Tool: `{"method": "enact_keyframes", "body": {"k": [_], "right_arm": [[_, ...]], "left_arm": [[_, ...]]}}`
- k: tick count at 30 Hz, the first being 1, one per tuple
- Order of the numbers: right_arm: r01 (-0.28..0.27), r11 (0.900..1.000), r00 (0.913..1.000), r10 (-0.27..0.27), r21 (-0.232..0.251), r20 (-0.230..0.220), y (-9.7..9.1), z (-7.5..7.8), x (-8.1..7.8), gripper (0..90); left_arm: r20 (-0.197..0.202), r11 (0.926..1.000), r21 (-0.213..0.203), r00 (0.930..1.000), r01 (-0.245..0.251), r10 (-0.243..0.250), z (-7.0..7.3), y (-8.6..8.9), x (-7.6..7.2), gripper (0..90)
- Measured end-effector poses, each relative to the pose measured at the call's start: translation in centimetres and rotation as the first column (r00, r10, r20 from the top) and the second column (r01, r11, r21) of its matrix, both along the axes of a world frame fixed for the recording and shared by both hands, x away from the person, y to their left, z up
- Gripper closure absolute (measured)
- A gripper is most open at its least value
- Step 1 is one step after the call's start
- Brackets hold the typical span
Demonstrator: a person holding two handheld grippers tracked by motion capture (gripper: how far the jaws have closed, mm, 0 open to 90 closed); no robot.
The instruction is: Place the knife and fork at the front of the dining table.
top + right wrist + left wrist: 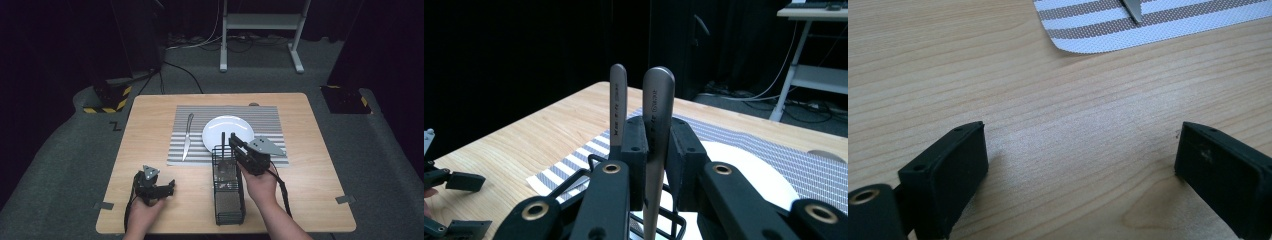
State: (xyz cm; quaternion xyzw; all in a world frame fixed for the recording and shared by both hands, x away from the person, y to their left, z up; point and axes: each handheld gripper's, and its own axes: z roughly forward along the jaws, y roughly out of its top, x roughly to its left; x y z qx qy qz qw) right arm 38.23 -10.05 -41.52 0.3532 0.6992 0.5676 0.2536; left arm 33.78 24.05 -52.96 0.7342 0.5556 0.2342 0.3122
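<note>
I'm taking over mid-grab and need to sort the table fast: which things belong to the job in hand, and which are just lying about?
In the job:
- right gripper, shut on the nearer utensil handle
- second utensil handle beside it
- black wire caddy holding both
- plate and striped placemat, probably the setting

Lying about:
- knife, already on the placemat
- left gripper, open over bare table

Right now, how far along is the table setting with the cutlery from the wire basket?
Done: a knife lies on the striped placemat, left of the white plate. In hand: the right gripper is shut on one utensil handle standing upright in the wire basket. A second handle stands beside it. Left: lifting both out and laying them by the plate. The left gripper is open over bare table.
</note>
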Motion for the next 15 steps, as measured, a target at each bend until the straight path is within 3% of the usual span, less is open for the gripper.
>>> {"method": "enact_keyframes", "body": {"k": [7,15], "right_arm": [[-0.006,0.9998,0.9996,0.005,0.019,0.028,-0.5,0.6,-0.4,79.9],[-0.003,0.9988,0.9957,-0.002,0.049,0.093,-0.8,1.9,-1.4,79.9]], "left_arm": [[0.001,1.0000,0.001,1.0000,0.000,0.000,0.0,0.0,0.0,6.8],[0.000,1.0000,0.000,1.0000,0.000,0.000,0.0,0.0,0.0,6.9]]}}
